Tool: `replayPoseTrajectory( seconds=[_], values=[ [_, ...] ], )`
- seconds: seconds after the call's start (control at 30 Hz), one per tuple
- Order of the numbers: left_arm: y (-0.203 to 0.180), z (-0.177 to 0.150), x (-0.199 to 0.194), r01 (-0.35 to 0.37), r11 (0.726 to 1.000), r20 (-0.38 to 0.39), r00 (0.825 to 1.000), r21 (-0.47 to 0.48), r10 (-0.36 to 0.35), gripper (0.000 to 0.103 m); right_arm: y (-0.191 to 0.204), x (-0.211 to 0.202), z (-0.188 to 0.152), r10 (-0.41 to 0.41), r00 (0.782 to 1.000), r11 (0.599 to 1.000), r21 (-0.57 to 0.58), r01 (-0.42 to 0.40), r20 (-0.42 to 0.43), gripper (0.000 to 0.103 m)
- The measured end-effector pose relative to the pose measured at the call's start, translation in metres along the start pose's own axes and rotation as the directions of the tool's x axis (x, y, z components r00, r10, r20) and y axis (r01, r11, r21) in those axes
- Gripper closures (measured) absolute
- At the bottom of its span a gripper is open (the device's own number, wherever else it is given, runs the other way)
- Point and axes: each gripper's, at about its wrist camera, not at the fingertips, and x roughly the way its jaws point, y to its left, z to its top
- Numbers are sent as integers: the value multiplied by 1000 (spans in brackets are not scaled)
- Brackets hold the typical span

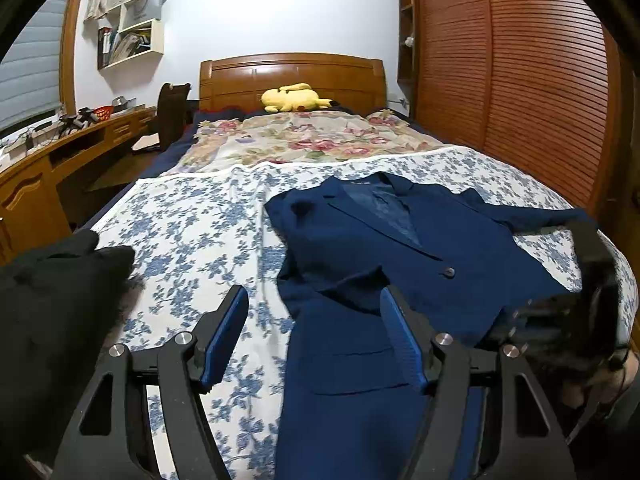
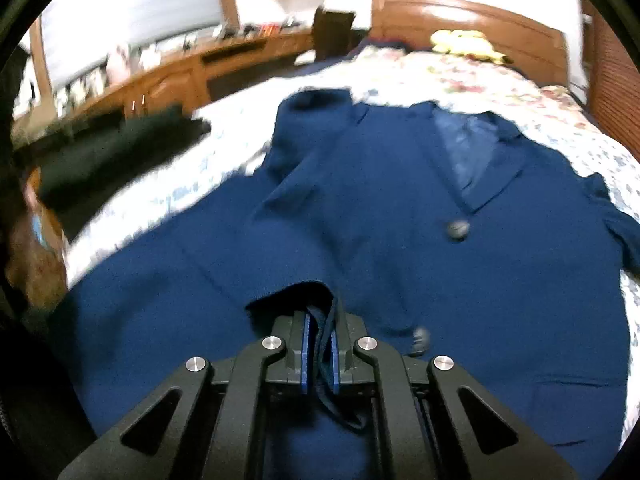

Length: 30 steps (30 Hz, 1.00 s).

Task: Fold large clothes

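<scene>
On the far left a dark, soft black cushion (image 1: pixel 52 304) is lying on the white bedspread printed with blue flowers (image 1: pixel 192 240), and next to it the left gripper (image 1: pixel 316 328) is hovering with its blue-padded jaws standing apart and nothing between them, one pad over the bedspread and the other over the cloth. The navy blue woven suit jacket (image 1: pixel 400 248) is lying front-up across the right half of the bed, lapels and lining showing, one sleeve trailing toward the right edge. Further right, the right gripper (image 2: pixel 320 354) is pinching together on a folded edge of the jacket near its hem, with a doubled layer of navy fabric caught between the pads. To my eye the step in hand is getting a second hold before lifting: the open jaws should be closing on the left hem at about the same level as the right hold, so that both sides are rising evenly and the front panels are not sliding open. The left wrist view is showing the whole bed, the yellow plush toy (image 1: pixel 294 98) by the wooden headboard (image 1: pixel 292 76) and the slatted wooden wardrobe door (image 1: pixel 520 80), but the other gripper only as a dark blur at the right edge; the right wrist view, smeared as it is, is showing the pinch itself and the grey jacket button (image 2: pixel 458 230).
</scene>
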Motion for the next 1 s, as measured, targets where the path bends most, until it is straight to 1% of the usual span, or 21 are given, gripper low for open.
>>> replayPoseTrajectory(
  seconds=[0.1, 0.2, 0.33, 0.43, 0.47, 0.6, 0.73, 0.8, 1.0],
  values=[
    [-10, 1, 4, 7, 1000, -1, 1000, 13, -7, 34, -20, -31, 2, -21, 995, 998, 64, 15, 94, 96],
    [-21, 2, 8, 17, 999, -4, 1000, 32, -17, 34, -40, -60, -1, -54, 983, 992, 121, 33, 174, 96],
    [-34, 2, 13, 20, 998, -11, 1000, 54, -19, 34, -59, -87, -17, -105, 972, 982, 174, 68, 209, 97],
    [-42, 2, 17, 24, 998, -16, 1000, 64, -23, 34, -75, -96, -29, -137, 969, 971, 220, 91, 203, 97],
    [-45, 2, 19, 25, 997, -17, 1000, 67, -24, 34, -75, -94, -31, -148, 968, 968, 229, 101, 200, 97],
    [-55, 4, 23, 32, 997, -18, 999, 75, -31, 34, -87, -104, -46, -208, 964, 950, 269, 159, 167, 97],
    [-65, 5, 29, 40, 996, -26, 999, 83, -38, 34, -97, -95, -50, -254, 962, 923, 322, 211, 100, 96],
    [-69, 5, 31, 40, 995, -27, 999, 88, -38, 34, -102, -88, -43, -269, 960, 915, 333, 229, 79, 96],
    [-77, 4, 33, 46, 994, -30, 999, 100, -44, 34, -106, -100, -40, -303, 950, 901, 347, 260, 75, 96]
  ],
)
